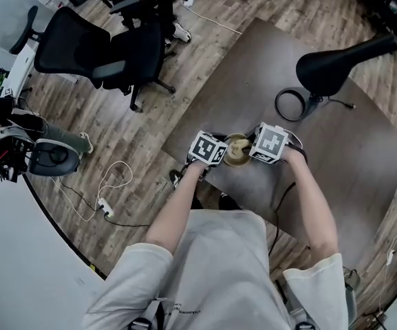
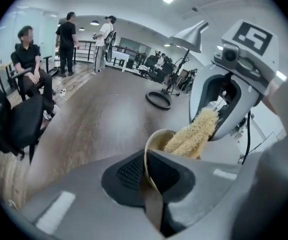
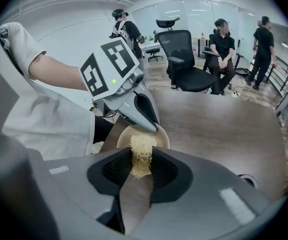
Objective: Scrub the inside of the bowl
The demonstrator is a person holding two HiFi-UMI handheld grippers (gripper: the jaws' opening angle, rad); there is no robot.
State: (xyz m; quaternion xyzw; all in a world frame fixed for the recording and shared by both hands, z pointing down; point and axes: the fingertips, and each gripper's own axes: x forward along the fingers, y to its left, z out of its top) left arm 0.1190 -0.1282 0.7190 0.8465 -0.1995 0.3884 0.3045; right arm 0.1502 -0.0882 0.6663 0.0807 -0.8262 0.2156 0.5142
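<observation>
- The bowl [image 1: 237,150] is seen just below the middle of the head view, over the near edge of the dark counter [image 1: 336,157], between the two marker cubes.
- In the left gripper view, the jaws of the left gripper [image 2: 146,171] are closed narrowly on the bowl's rim, one pad inside the wall and one outside.
- The bowl is held tilted, with its opening turned toward the right side of that frame.
- In the right gripper view, the jaws of the right gripper [image 3: 141,166] are clamped on a pale, fibrous scrubber [image 3: 142,154], which sticks out past the pads.
- The free end of the scrubber is pushed into the bowl and touches its inner wall.
- Whether the bowl rests on the counter or is held above it cannot be told.
- A black lamp [image 1: 336,64] with a ring-shaped base is seen on the counter in the upper right of the head view, well apart from the bowl.
- A black office chair [image 1: 109,53] stands on the wooden floor in the upper left of that view.
</observation>
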